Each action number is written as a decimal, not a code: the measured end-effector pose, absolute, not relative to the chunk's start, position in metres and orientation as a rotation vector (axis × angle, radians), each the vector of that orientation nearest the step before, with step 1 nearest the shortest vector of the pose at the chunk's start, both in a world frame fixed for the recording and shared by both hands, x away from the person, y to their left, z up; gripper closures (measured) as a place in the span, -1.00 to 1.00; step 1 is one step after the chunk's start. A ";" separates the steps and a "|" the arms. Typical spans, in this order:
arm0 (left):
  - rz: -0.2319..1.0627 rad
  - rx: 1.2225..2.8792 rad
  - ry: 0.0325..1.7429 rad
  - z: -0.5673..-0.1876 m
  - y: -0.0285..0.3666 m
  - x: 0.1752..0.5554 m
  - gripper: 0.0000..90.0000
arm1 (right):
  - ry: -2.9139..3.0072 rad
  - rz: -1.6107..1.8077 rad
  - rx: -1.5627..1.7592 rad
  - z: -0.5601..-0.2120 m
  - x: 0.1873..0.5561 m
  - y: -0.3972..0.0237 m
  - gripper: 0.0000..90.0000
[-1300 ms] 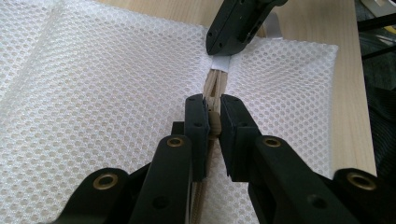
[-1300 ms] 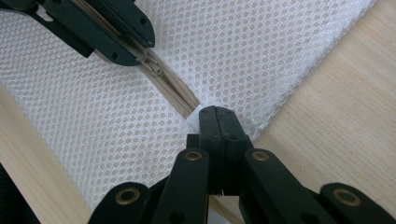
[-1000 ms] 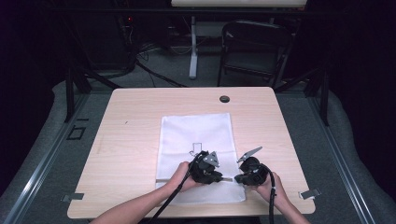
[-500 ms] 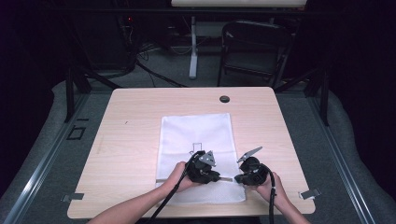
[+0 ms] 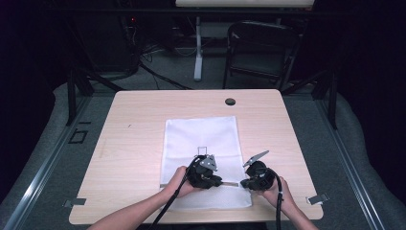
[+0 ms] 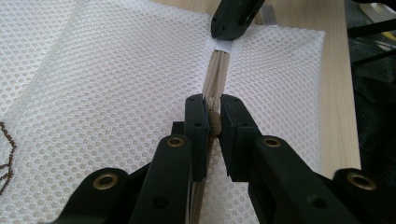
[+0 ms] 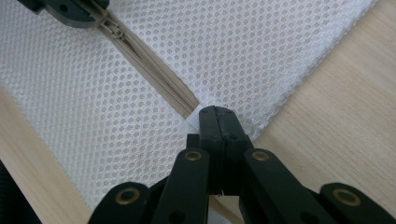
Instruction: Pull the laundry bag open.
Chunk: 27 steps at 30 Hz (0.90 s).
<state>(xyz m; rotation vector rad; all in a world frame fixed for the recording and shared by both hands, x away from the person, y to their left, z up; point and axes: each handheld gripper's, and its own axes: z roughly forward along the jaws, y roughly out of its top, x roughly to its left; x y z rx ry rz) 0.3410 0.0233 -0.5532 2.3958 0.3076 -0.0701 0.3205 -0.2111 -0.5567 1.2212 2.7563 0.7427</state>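
A white mesh bag (image 5: 201, 136) lies flat on the wooden table (image 5: 134, 143), with its beige zipper (image 5: 231, 183) running across near the front edge. My left gripper (image 5: 207, 175) is shut on the zipper's slider (image 6: 214, 127), and the zipper teeth (image 6: 215, 77) stretch away from it toward the other gripper. At the zipper's right end, my right gripper (image 5: 256, 180) is shut on the bag's fabric (image 7: 215, 114). In the right gripper view the zipper (image 7: 154, 70) runs up-left to the left gripper (image 7: 70, 9). Both grippers rest low on the bag.
A black grommet hole (image 5: 230, 101) sits near the table's far edge. A small dark wire-like outline (image 5: 202, 149) lies on the bag's middle. Metal clips (image 5: 318, 199) stick out at the front corners. A chair (image 5: 261, 52) stands behind the table.
My left gripper has edged slightly to the left along the zipper. The right gripper has stayed still.
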 end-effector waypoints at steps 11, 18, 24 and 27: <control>-0.077 2.408 0.311 -0.554 0.023 0.345 0.82 | 2.767 0.698 1.208 -0.555 0.320 -0.211 1.00; -0.090 2.409 0.307 -0.556 0.022 0.344 0.82 | 2.763 0.679 1.216 -0.554 0.318 -0.210 1.00; -0.088 2.403 0.293 -0.556 0.023 0.343 0.82 | 2.773 0.692 1.229 -0.555 0.320 -0.212 1.00; -0.082 2.406 0.291 -0.554 0.026 0.342 0.82 | 2.767 0.691 1.232 -0.555 0.319 -0.212 1.00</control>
